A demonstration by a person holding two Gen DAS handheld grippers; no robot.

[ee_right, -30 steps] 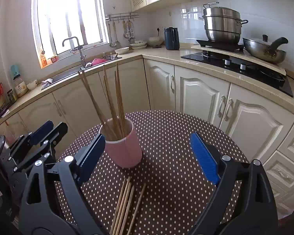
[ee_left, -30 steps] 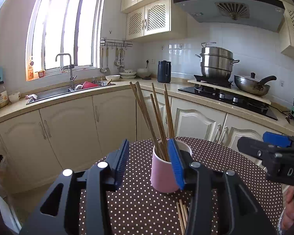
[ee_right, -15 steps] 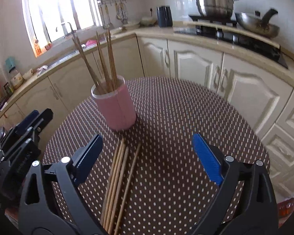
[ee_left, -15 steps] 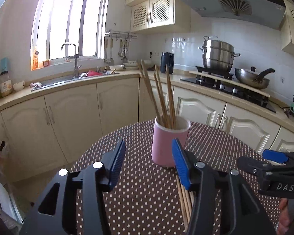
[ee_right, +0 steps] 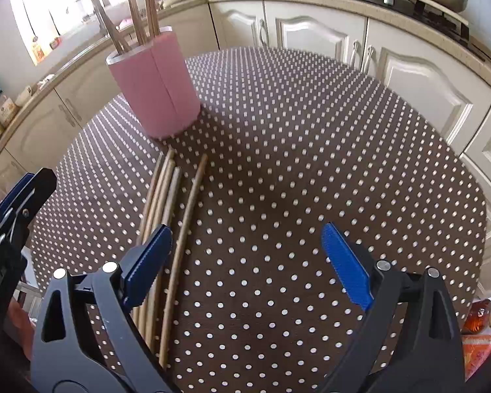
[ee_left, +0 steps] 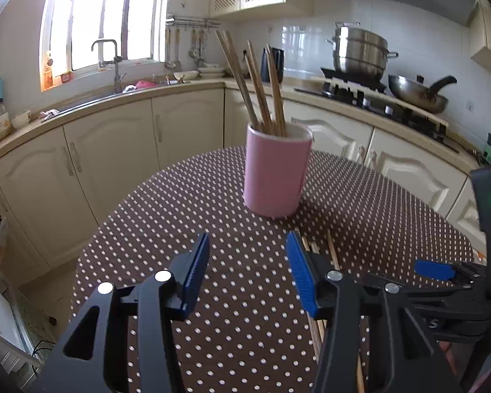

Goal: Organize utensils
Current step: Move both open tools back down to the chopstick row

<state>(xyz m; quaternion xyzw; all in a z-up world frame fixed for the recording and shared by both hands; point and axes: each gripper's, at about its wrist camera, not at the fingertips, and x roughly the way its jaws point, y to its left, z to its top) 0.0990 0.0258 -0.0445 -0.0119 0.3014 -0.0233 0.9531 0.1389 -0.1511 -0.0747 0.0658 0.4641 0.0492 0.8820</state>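
Chopsticks (ee_right: 167, 216) lay loose on the dotted tabletop (ee_right: 294, 150) near the pink cup (ee_right: 157, 88); both my jaws stood open, empty.

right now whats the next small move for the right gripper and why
Probably shift the right gripper toward the loose chopsticks and lower to straddle one: its jaws are open and empty, and the sticks lie flat on the table by the pink cup.

We see the cup (ee_right: 157, 88) standing on the table (ee_right: 311, 131), chopsticks (ee_right: 137, 16) in it, loose chopsticks (ee_right: 167, 196) lying before it.
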